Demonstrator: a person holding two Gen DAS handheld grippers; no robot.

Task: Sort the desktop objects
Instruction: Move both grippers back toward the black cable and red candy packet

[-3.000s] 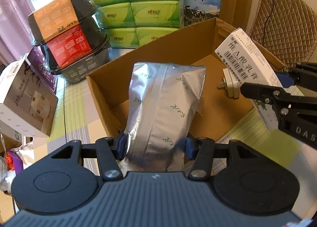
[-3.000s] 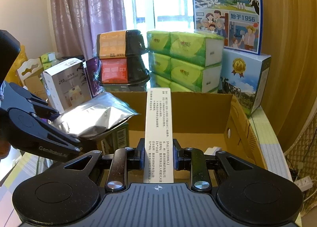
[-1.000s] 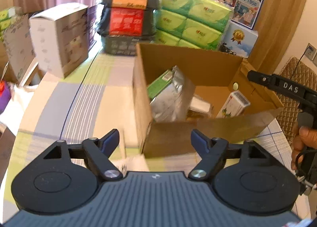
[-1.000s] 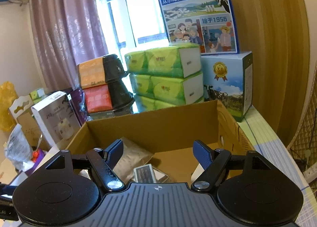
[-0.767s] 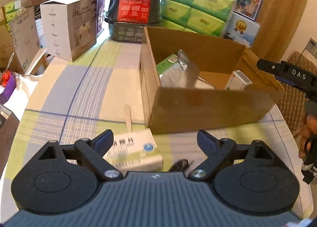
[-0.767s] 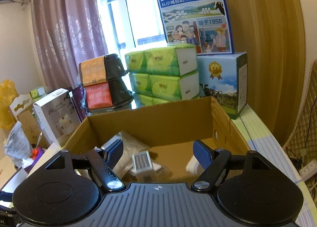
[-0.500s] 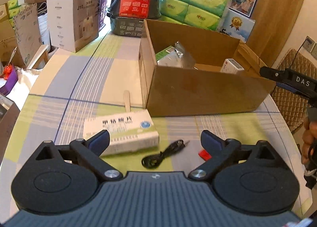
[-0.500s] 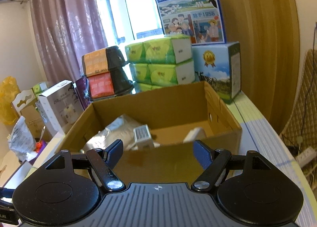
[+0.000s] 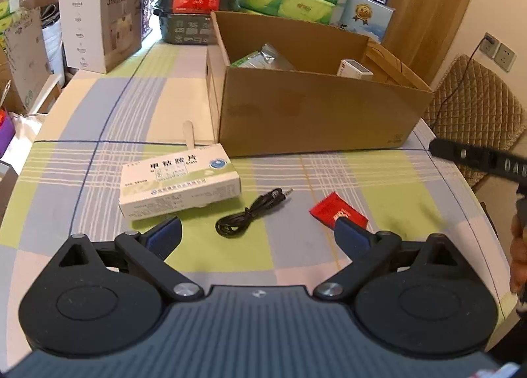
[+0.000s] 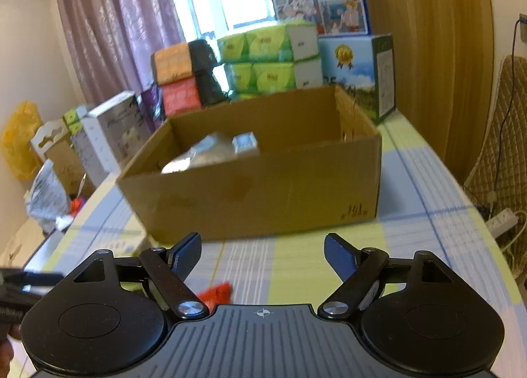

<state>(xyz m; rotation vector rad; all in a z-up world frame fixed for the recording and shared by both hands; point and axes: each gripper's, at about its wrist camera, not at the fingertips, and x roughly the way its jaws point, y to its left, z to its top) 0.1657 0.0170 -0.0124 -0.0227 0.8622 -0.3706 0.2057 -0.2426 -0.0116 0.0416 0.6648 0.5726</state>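
Cardboard box (image 9: 316, 114): open-topped, sits mid-table on the checked cloth (image 9: 388, 180), already holding a silver foil pouch (image 9: 273, 56) and a small white carton (image 9: 354, 68).
Medicine box (image 9: 179, 182): white and green, flat on the cloth just in front of the box's left corner, long axis running left-right, tipped up a bit toward the right.
Wooden stick (image 9: 188, 134): pokes out from behind the medicine box, pointing away from the camera.
Black cable (image 9: 252, 213): loosely coiled, plug end pointing up-right toward the box.
Red packet (image 9: 336, 210): lying diagonal, right beside the left gripper's right fingertip.
Left gripper (image 9: 257, 234): fingers spread wide, nothing in them, low over the cable.
Right gripper (image 10: 262, 254): also spread and empty, aimed at the box front; view's blurry.
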